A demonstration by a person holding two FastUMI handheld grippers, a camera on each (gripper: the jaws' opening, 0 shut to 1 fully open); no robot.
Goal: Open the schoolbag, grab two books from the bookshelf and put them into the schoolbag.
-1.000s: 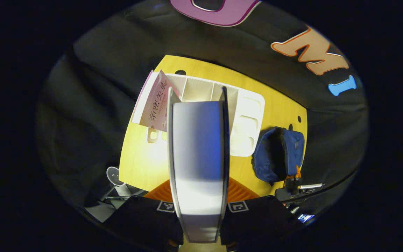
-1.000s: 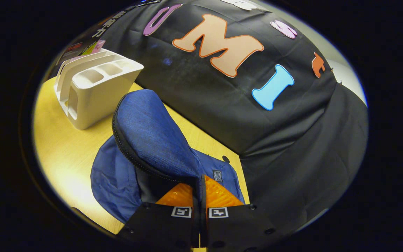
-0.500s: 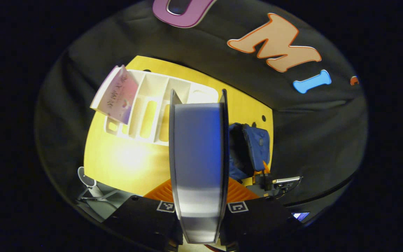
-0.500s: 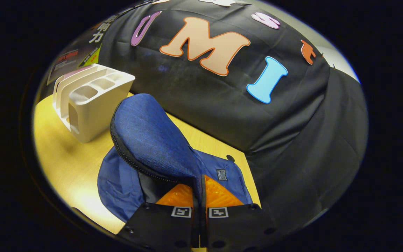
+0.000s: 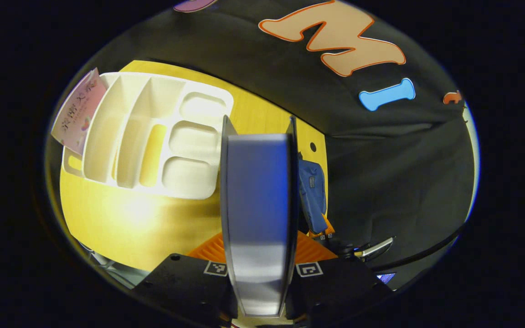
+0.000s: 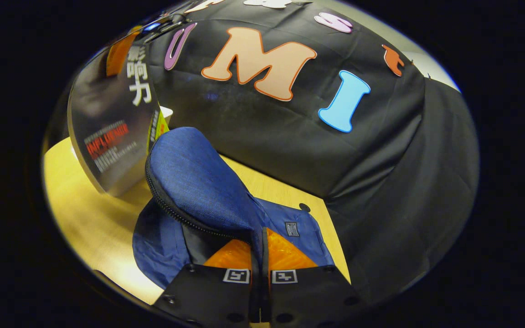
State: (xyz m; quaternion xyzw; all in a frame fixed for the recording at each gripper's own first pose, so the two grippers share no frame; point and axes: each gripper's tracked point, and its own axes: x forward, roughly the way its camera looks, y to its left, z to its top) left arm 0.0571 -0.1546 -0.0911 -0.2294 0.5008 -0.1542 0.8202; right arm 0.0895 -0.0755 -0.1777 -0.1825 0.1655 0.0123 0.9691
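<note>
We are working over a yellow wooden tabletop (image 5: pixel 153 223) backed by the black cloth wall (image 5: pixel 381 182) of the booth. In the left gripper view the table is occupying the left and centre of the frame; in the right gripper view it is showing at lower left (image 6: pixel 84 214).

The white bookshelf (image 5: pixel 153 136), an organiser with slots and small compartments, is sitting in the upper left of the left gripper view. A pink book (image 5: pixel 78 116) is leaning in its far left slot; the other compartments look vacant.

The left gripper (image 5: pixel 258 259) is clamping a dark-covered book (image 5: pixel 255 218) edge-on between both fingers at bottom centre. In the right gripper view this same book (image 6: pixel 112 132) is appearing at upper left, in front of the bookshelf and just beside the bag.

The blue schoolbag (image 6: pixel 189 182) is lying on the table at centre of the right gripper view, and in the left gripper view it is partly hidden behind the held book (image 5: pixel 312 191).

The right gripper (image 6: pixel 260 264) is pinching the schoolbag's flap, fingers narrow on the fabric, holding it raised so the zipper edge is standing open.
</note>
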